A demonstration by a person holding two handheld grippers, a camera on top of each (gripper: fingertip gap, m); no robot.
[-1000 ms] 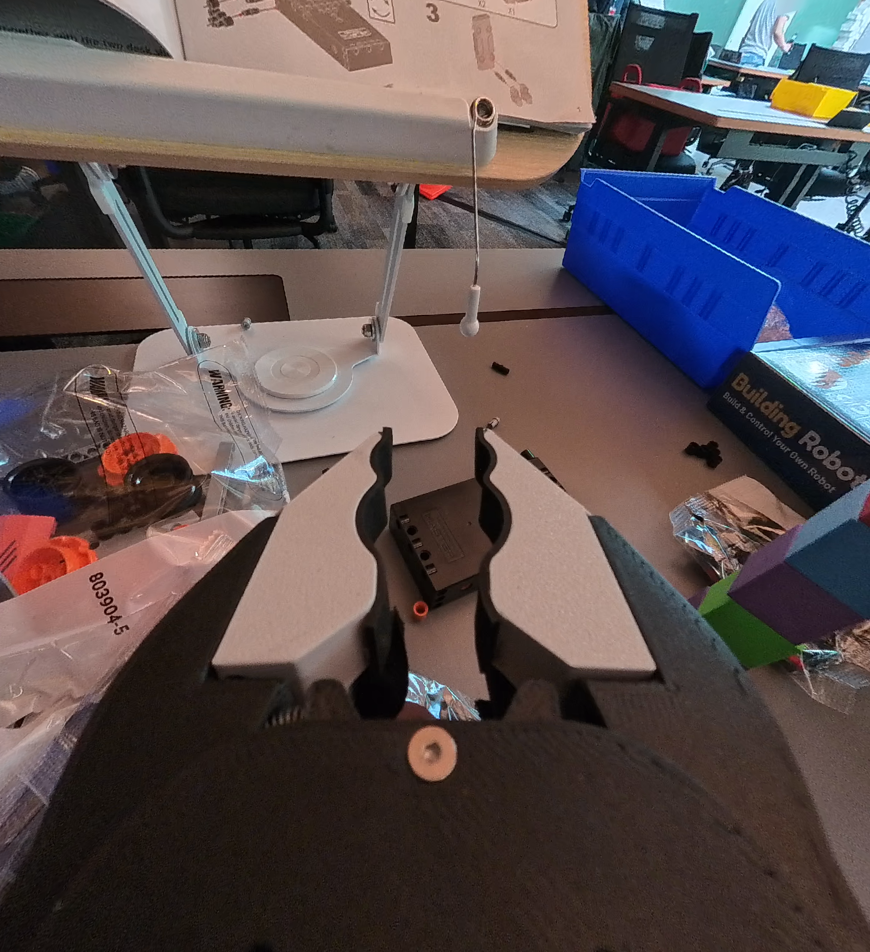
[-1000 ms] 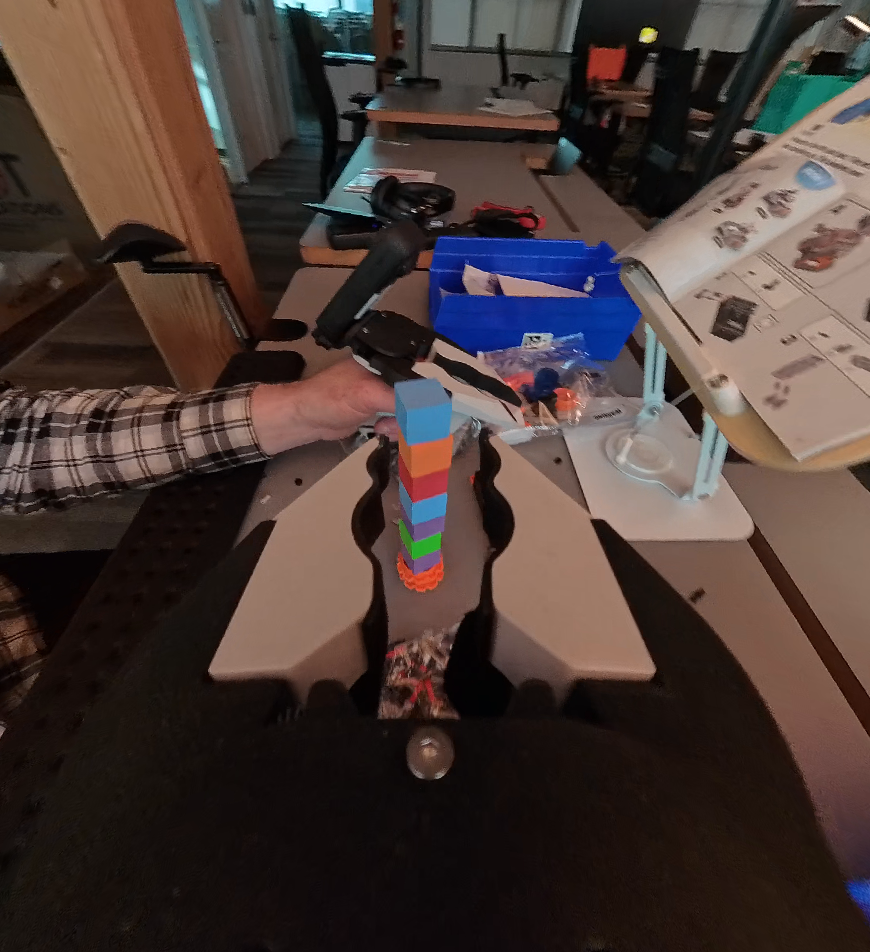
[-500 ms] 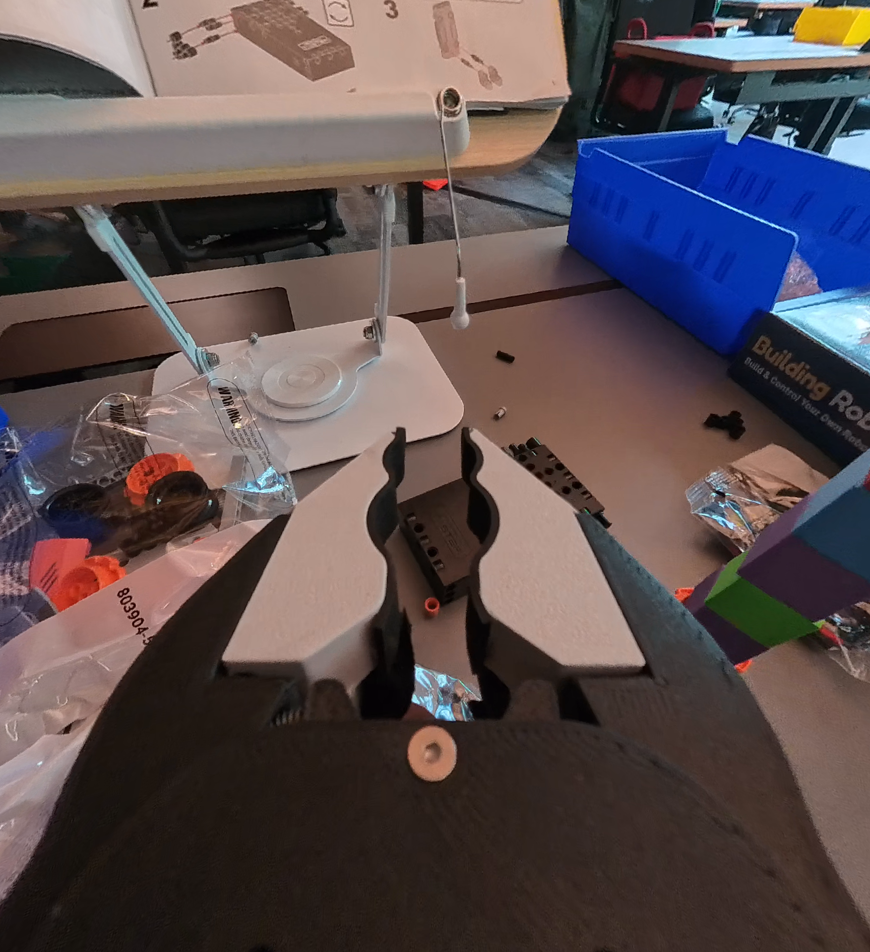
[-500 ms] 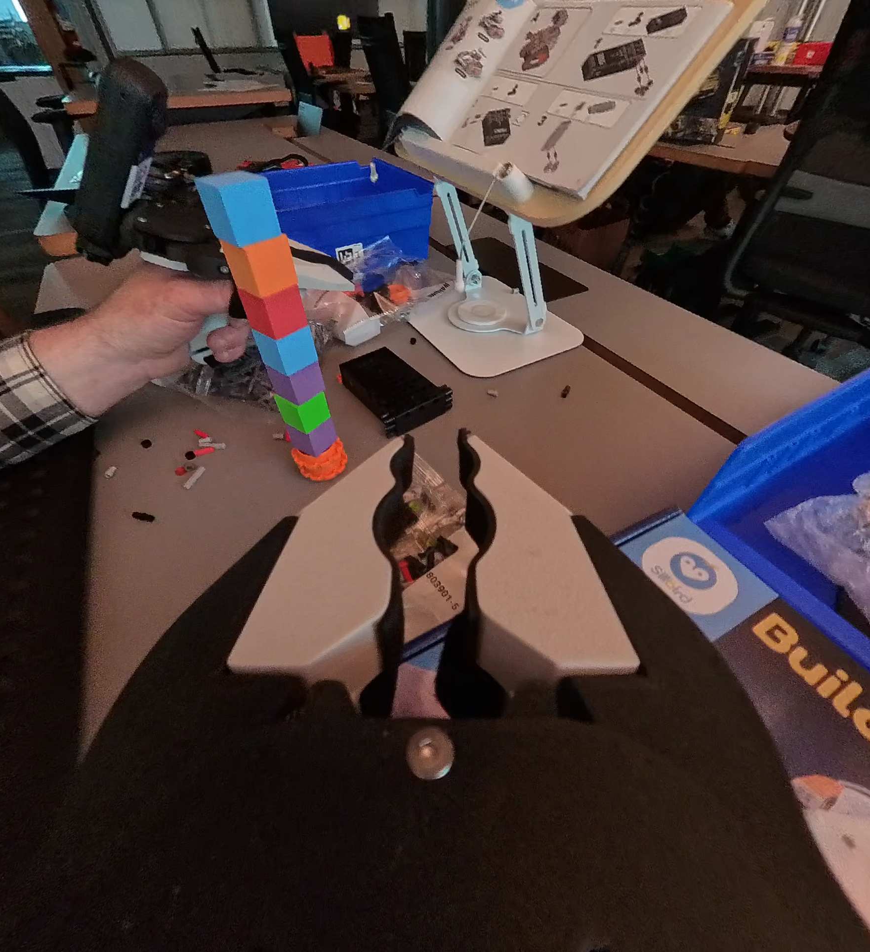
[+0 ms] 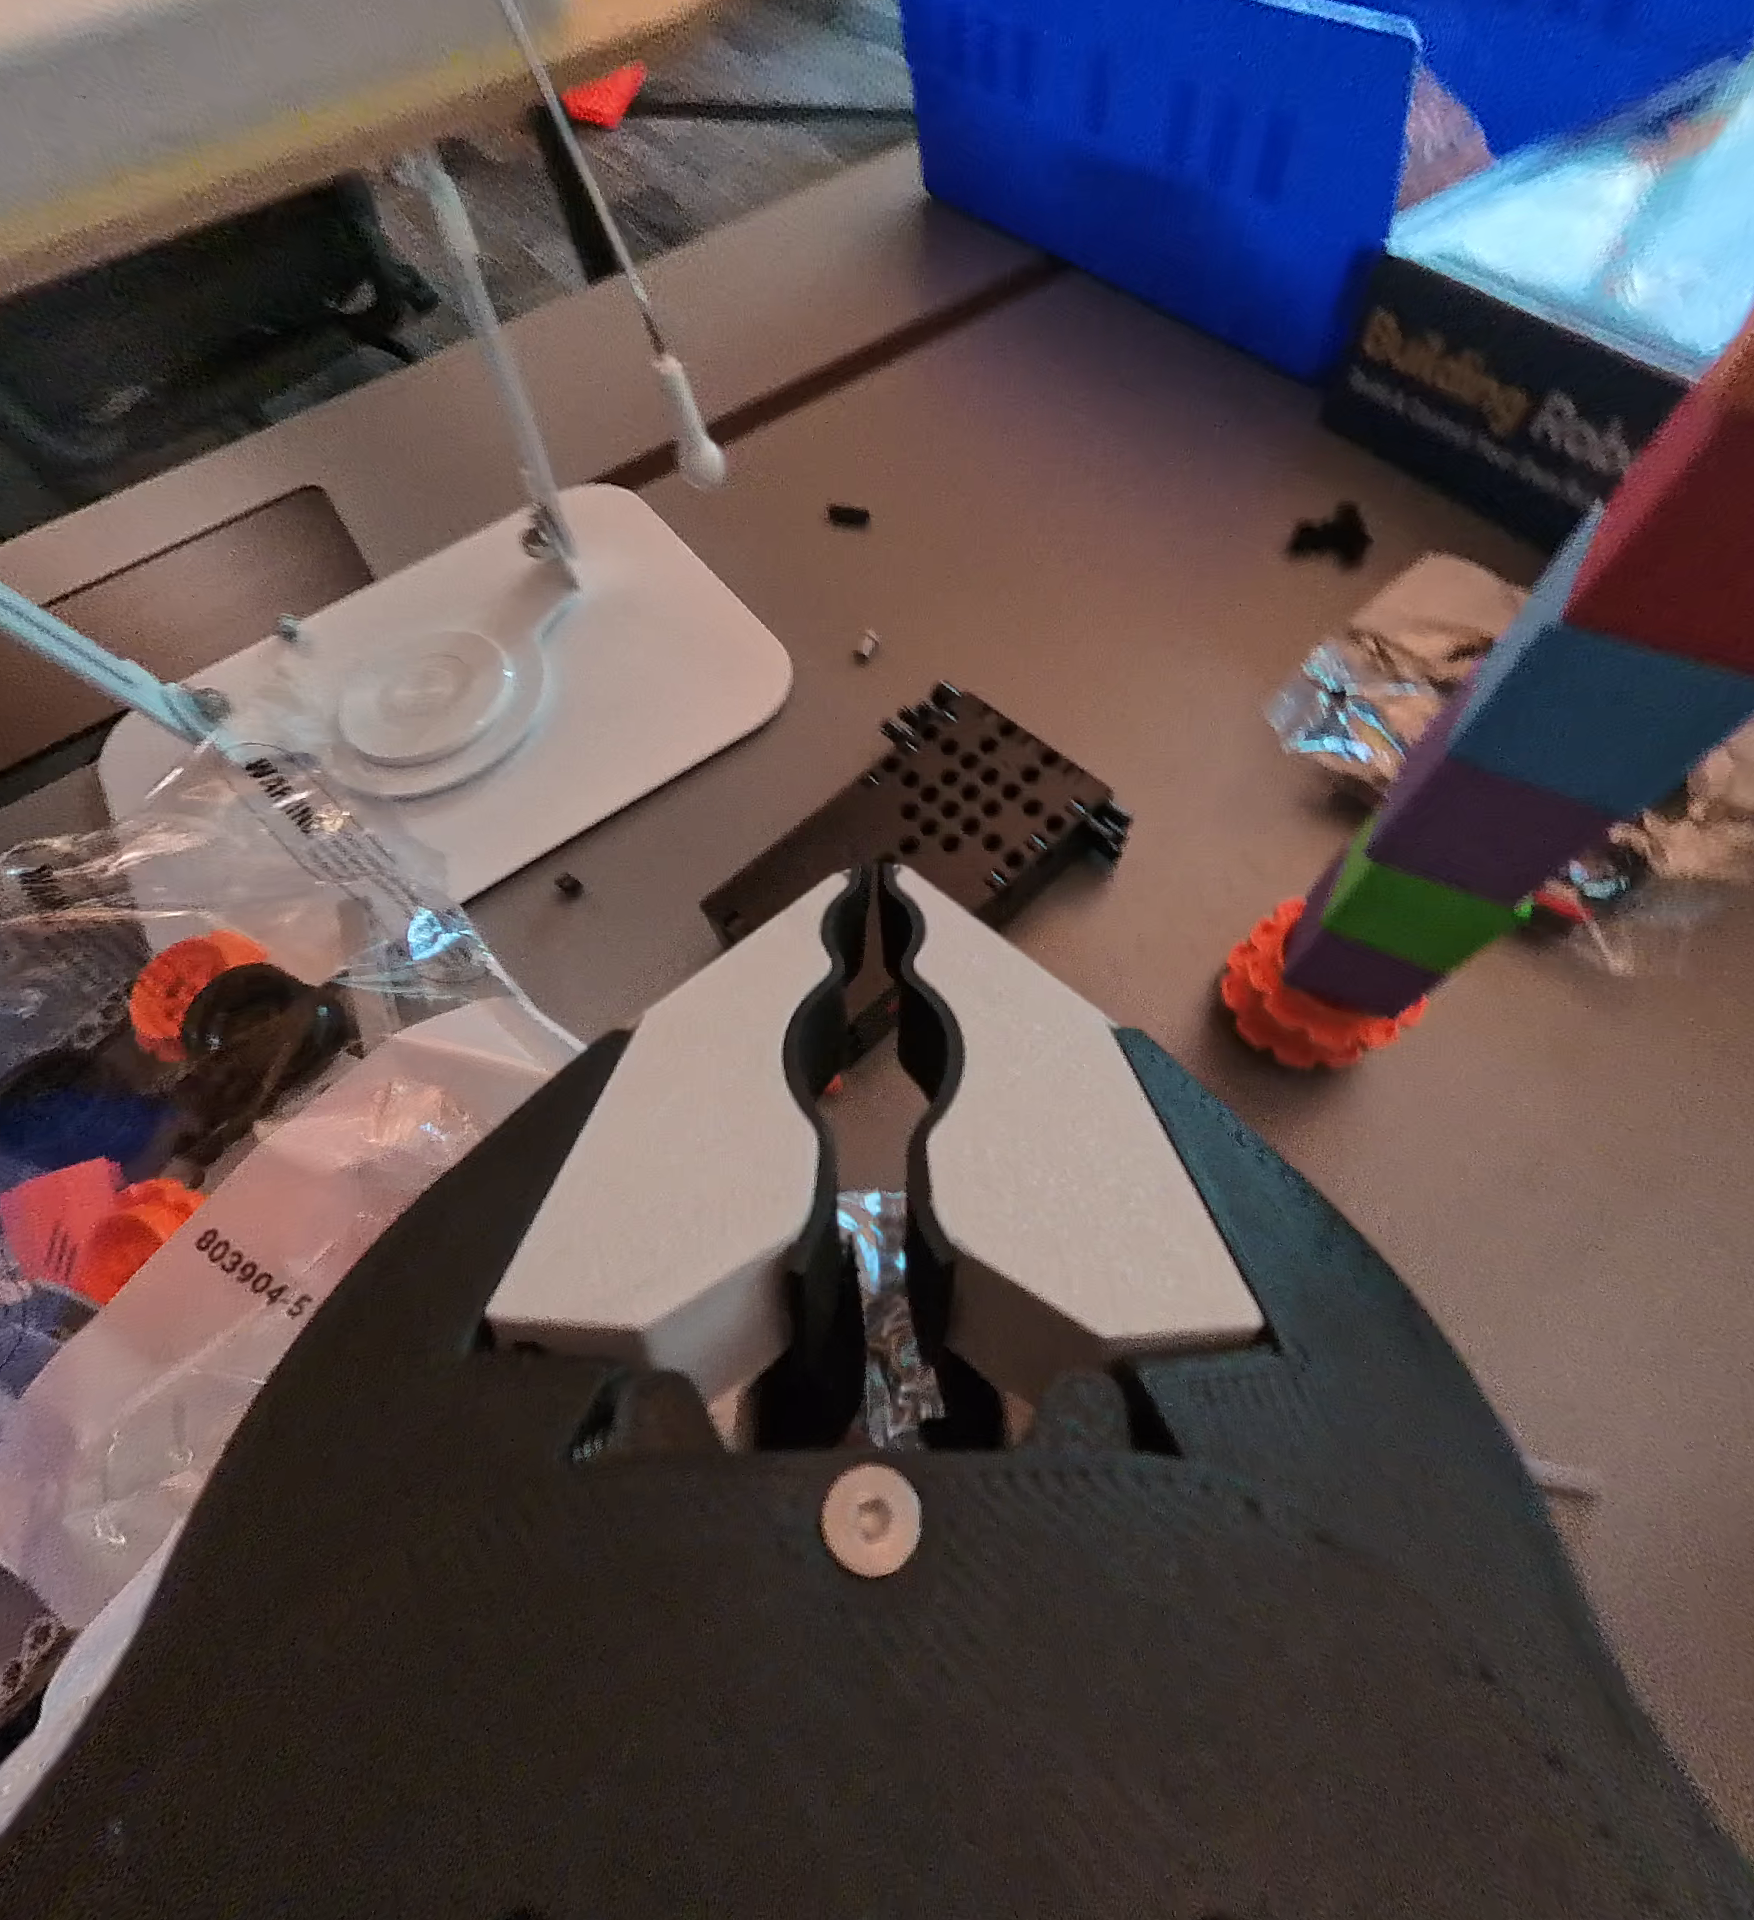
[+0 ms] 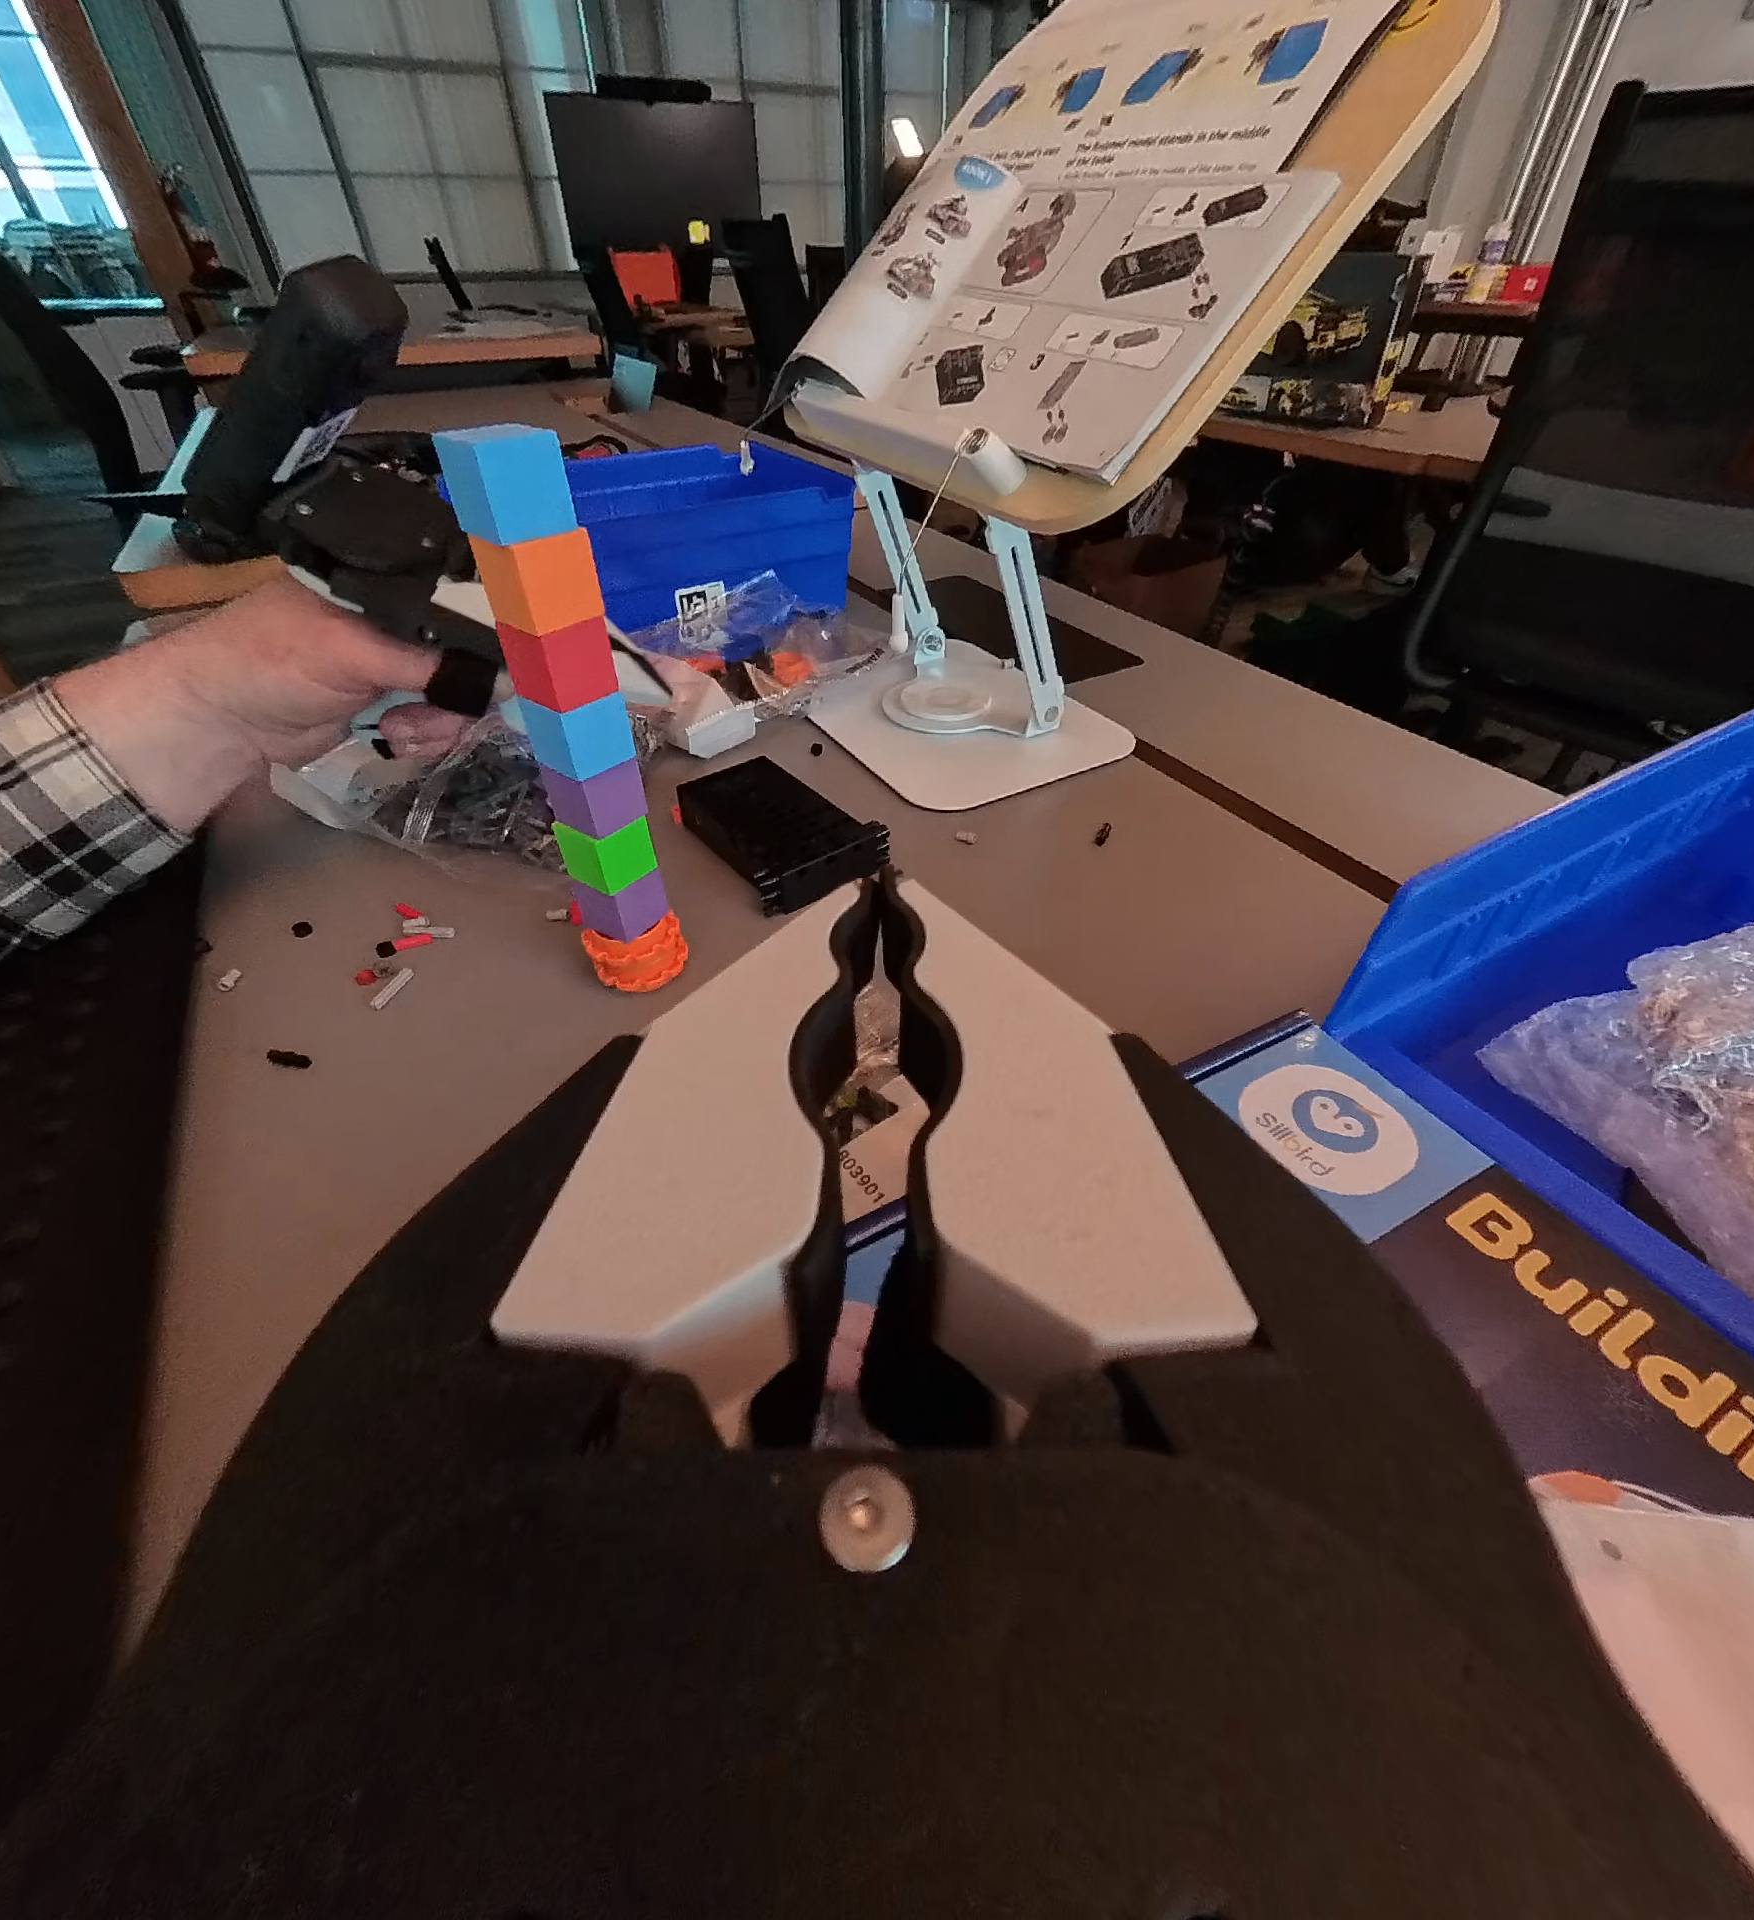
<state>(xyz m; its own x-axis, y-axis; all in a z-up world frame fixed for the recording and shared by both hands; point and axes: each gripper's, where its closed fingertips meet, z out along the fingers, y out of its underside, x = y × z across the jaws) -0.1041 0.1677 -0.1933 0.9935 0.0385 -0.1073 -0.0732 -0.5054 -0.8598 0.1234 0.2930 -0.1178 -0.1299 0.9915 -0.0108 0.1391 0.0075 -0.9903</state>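
My left gripper (image 5: 875, 875) is shut, its tips together above the near edge of a black perforated block (image 5: 998, 790) on the table. I see nothing between its pads. A tower of coloured cubes (image 5: 1475, 831) stands on an orange gear (image 5: 1299, 1013) to its right. My right gripper (image 6: 878, 885) is shut, with nothing between its tips. It hovers over a clear parts bag and the corner of a dark printed box (image 6: 1538, 1278). The same block (image 6: 779, 831) and tower (image 6: 572, 707) lie ahead of it. A hand holds the left gripper (image 6: 707, 727) behind the tower.
A white book stand (image 6: 966, 748) carries an open instruction booklet (image 6: 1091, 260). Blue bins stand at the back (image 6: 707, 520) and at the right (image 6: 1579, 914). Clear bags of parts (image 5: 177, 997) lie at the left. Small loose pins (image 6: 395, 951) are scattered on the table. The right gripper is farther from the orange gear (image 5: 1299, 1013), some 25 cm, than the left, some 11 cm.
Both grippers went from open to shut, with nothing between their pads. The right view swung away from the tower to the box. The left gripper tilted down over the black block.
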